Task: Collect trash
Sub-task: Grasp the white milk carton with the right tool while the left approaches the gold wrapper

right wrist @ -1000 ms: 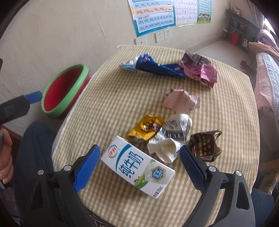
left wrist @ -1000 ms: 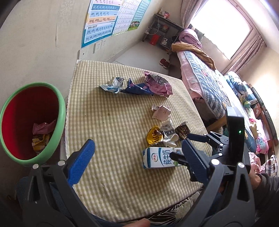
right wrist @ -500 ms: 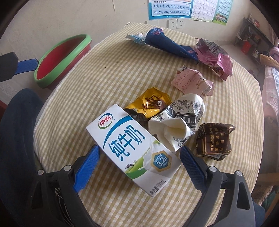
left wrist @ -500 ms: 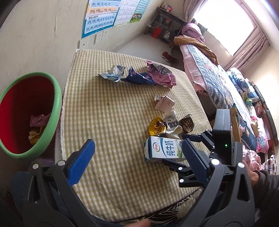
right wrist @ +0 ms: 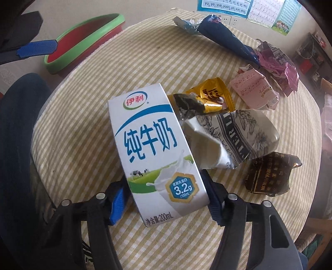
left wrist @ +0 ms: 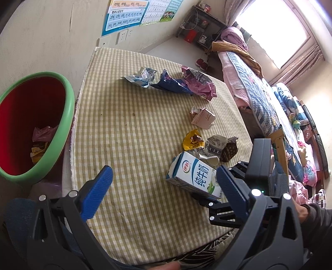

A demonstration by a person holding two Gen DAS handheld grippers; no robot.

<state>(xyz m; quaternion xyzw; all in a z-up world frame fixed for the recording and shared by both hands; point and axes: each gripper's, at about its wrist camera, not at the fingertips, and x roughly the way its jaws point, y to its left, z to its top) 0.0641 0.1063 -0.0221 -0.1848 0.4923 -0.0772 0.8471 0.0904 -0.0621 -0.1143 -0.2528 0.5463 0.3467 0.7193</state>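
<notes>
Item 1: milk carton (right wrist: 157,149), near table (right wrist: 83,128) edge, beside wrappers. Since 1 second ago, our right gripper (right wrist: 164,199) has dropped and its jaws have just been closing, now pinching the carton's base. Left gripper (left wrist: 164,187) hangs unclenched, empty.

You had the checked tablecloth (left wrist: 128,128) spread under everything, its far edge against the wall. Above it hung a blue pinyin poster (left wrist: 126,14) with white sockets (left wrist: 124,36) below. Off to the side stood a bed (left wrist: 255,91) under a patterned quilt, red slippers (left wrist: 201,63) on the floor near its end, and a bright window (left wrist: 276,27) behind.
</notes>
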